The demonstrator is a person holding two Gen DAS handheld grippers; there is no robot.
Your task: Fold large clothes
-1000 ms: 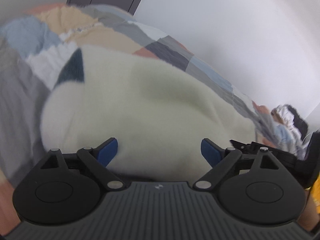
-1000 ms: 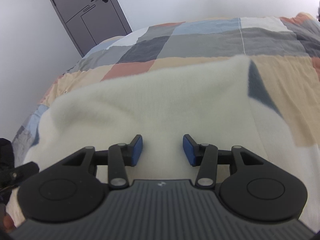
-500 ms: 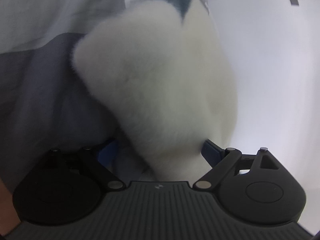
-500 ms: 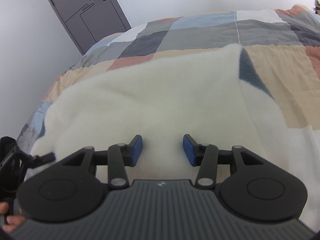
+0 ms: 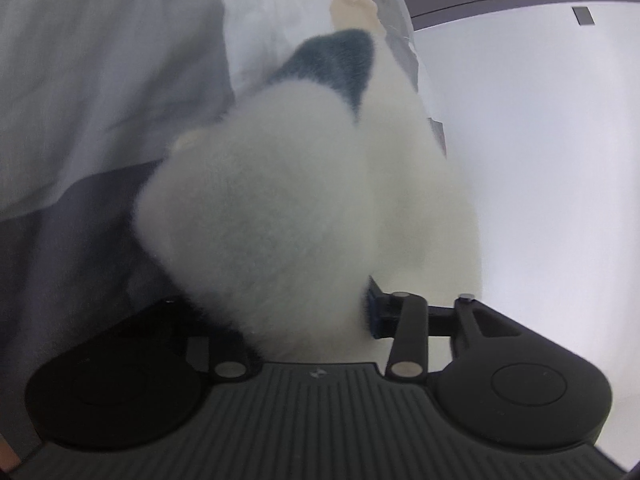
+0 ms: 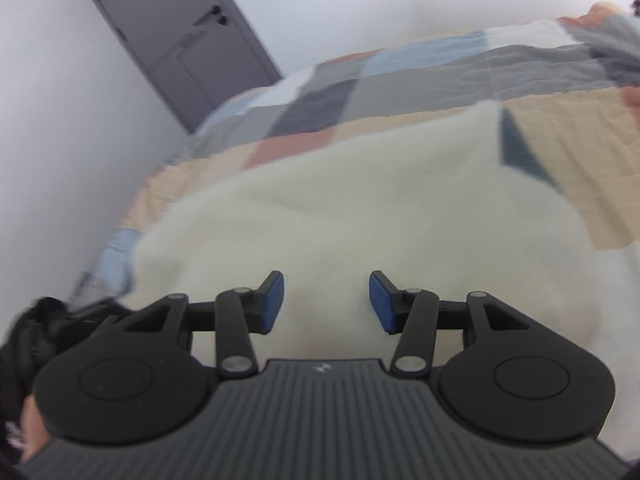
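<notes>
Fleece (image 5: 280,220) bunched in my closing left gripper (image 5: 312,316) may slip; right gripper (image 6: 326,300) gapes above it at bed (image 6: 400,80) edge.

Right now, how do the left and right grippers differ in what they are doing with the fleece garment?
The left gripper is closing with a bunched edge of the cream fleece garment between its fingers; the right gripper has an empty gap above flat fleece. The left's view is rolled; the right's looks level across the patchwork bedspread. Both have blue pads.
</notes>
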